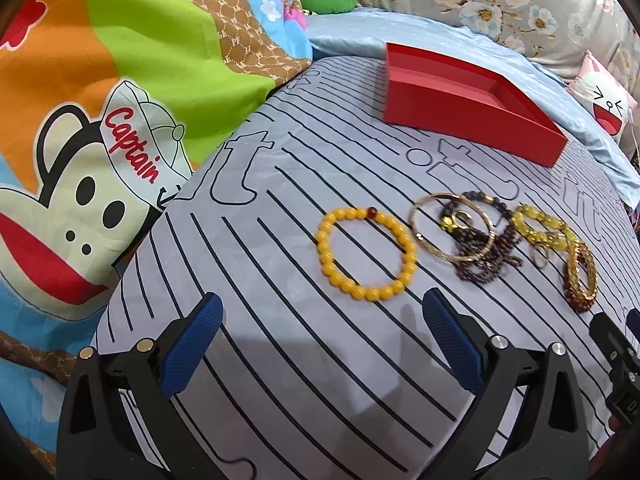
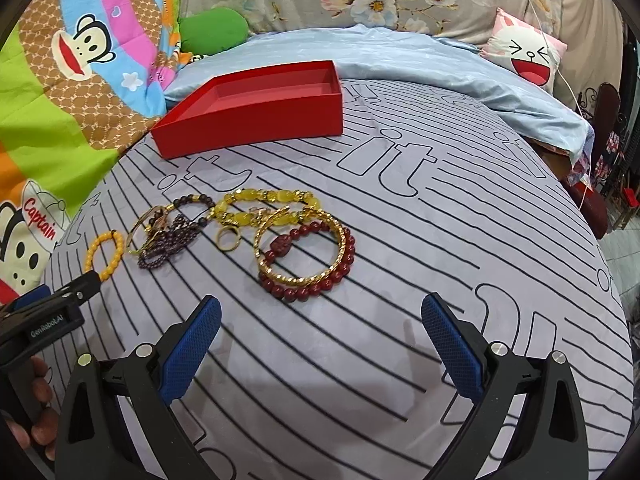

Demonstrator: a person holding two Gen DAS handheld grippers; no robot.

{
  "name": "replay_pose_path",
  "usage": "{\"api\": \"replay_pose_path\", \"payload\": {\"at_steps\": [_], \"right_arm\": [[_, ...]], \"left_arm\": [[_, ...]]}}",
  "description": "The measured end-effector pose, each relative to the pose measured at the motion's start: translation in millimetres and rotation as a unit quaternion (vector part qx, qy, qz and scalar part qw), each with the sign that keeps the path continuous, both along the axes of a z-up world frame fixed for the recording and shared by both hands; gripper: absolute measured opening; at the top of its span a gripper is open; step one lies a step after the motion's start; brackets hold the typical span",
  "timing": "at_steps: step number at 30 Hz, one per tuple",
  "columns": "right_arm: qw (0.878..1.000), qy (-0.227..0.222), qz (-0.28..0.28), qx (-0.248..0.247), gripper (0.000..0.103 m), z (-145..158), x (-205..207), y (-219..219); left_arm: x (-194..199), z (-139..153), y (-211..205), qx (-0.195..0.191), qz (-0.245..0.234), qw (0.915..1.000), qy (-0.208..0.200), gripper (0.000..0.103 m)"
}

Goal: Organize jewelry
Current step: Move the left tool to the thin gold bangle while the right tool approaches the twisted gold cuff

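Observation:
A red open box (image 1: 472, 100) (image 2: 256, 108) sits empty at the far side of the striped bedsheet. Jewelry lies in a loose row: a yellow bead bracelet (image 1: 404, 236) (image 2: 91, 252), a thin gold bangle (image 1: 420, 216) over a dark purple bead strand (image 1: 486, 268) (image 2: 160, 256), a yellow-green stone bracelet (image 1: 540, 228) (image 2: 256, 200), a gold ring (image 2: 229, 240), and a gold chain bangle on a dark red bead bracelet (image 2: 316, 280). My left gripper (image 1: 322, 320) is open just short of the yellow bracelet. My right gripper (image 2: 320, 320) is open just short of the red bracelet.
A bright cartoon monkey quilt (image 1: 100, 140) is bunched on the left. A light blue sheet (image 2: 420, 56), a floral cover, a green cushion (image 2: 212, 28) and a pink cartoon pillow (image 2: 524, 52) lie behind the box. The bed edge drops off at the right (image 2: 600, 216).

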State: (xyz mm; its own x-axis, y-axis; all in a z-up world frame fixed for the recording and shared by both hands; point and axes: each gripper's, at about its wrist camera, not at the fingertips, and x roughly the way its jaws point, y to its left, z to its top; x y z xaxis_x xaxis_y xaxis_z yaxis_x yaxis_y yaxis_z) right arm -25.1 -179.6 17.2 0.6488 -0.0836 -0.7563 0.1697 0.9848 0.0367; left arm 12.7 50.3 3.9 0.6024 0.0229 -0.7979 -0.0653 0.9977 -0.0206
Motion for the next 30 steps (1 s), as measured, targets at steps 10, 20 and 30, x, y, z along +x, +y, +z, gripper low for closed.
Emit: {"api": "replay_pose_path", "payload": {"at_steps": [10, 20, 30], "right_arm": [[1.000, 0.002, -0.017, 0.009, 0.097, 3.5, 13.7, -16.3], [1.000, 0.014, 0.007, 0.015, 0.095, 1.1, 34.0, -8.6], [0.999, 0.032, 0.032, 0.012, 0.068, -9.6, 51.8, 2.8]], "left_arm": [[18.0, 0.0, 11.6, 0.000, 0.015, 0.9999, 0.004, 0.095], [19.6, 1.6, -0.4, 0.001, 0.001, 1.0000, -0.001, 0.096], [15.8, 0.3, -14.1, -0.003, -0.019, 0.9998, 0.000, 0.096]]}}
